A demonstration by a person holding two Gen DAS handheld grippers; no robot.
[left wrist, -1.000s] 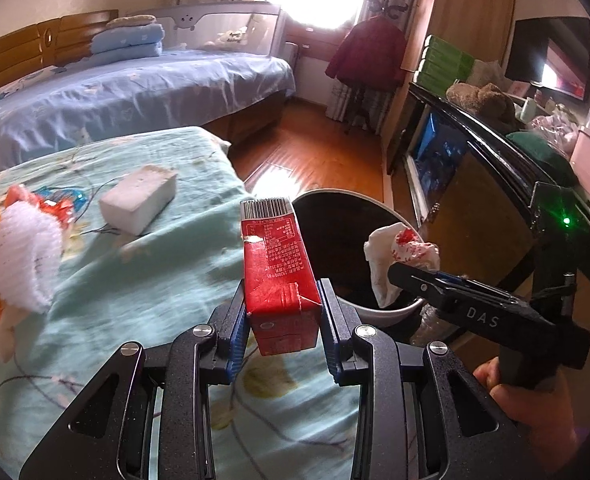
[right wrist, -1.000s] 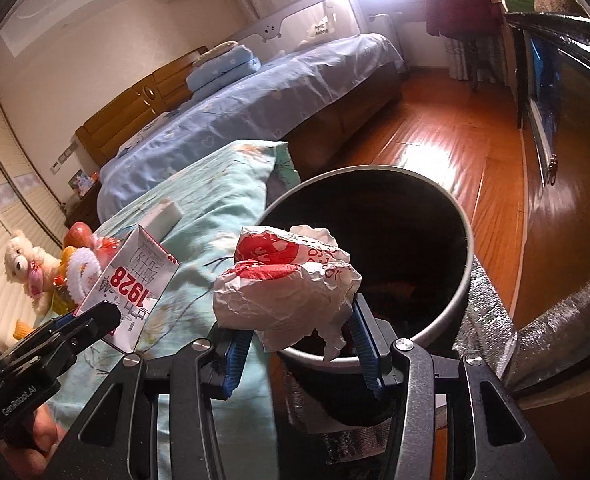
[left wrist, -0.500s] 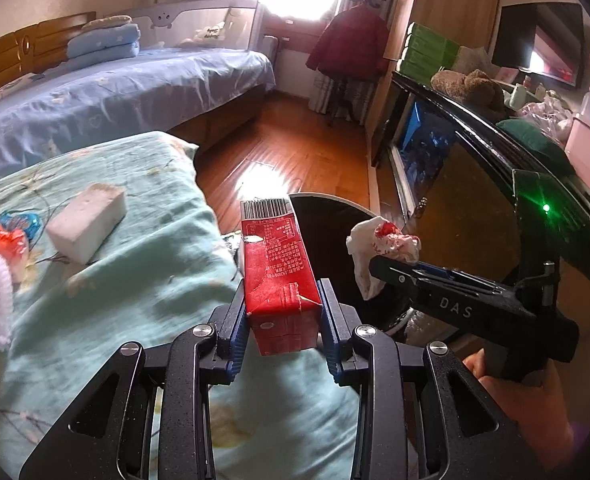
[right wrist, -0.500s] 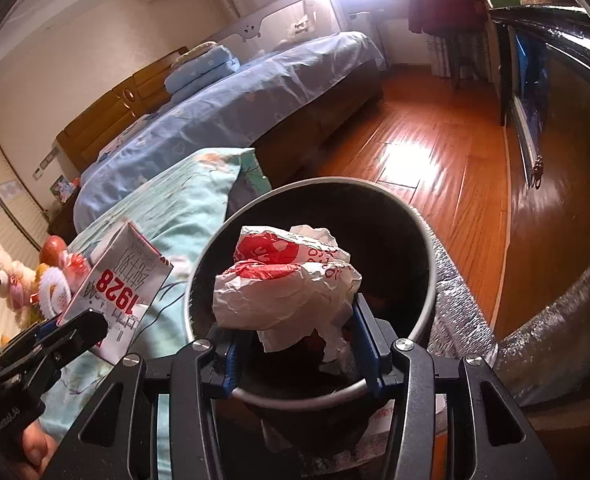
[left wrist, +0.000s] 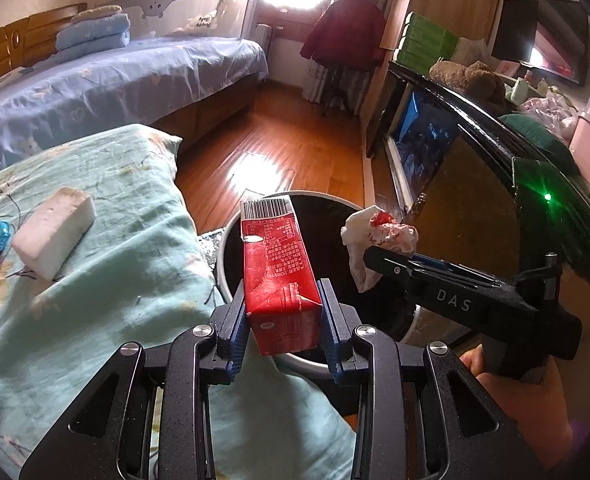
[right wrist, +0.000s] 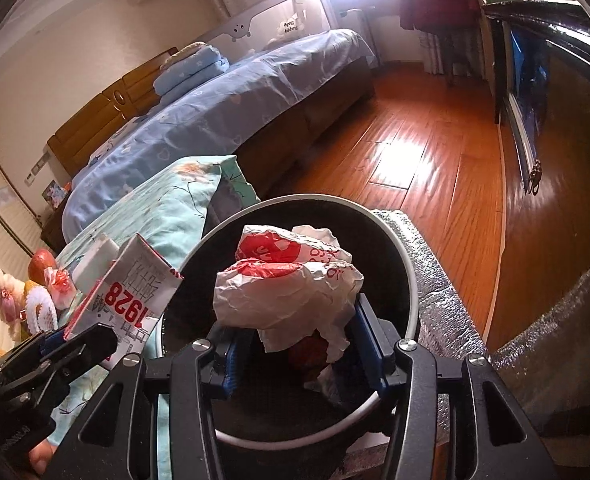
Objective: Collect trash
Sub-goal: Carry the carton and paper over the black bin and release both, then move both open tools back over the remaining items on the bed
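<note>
My left claw (left wrist: pixel 281 316) squeezes the red carton (left wrist: pixel 277 276) over the near rim of the trash bin (left wrist: pixel 231 236). My right claw (right wrist: pixel 295 344) squeezes the crumpled wrapper (right wrist: pixel 291 292) right above the bin's hole. If I let the carton go now, I think it could hit the rim and tip onto the bed (left wrist: pixel 107 288). The wrapper is light and may stick to a pad.

Red carton (left wrist: pixel 279 276) and crumpled wrapper (right wrist: pixel 291 292) now nearer, over the bin (right wrist: pixel 409 264) mouth.
</note>
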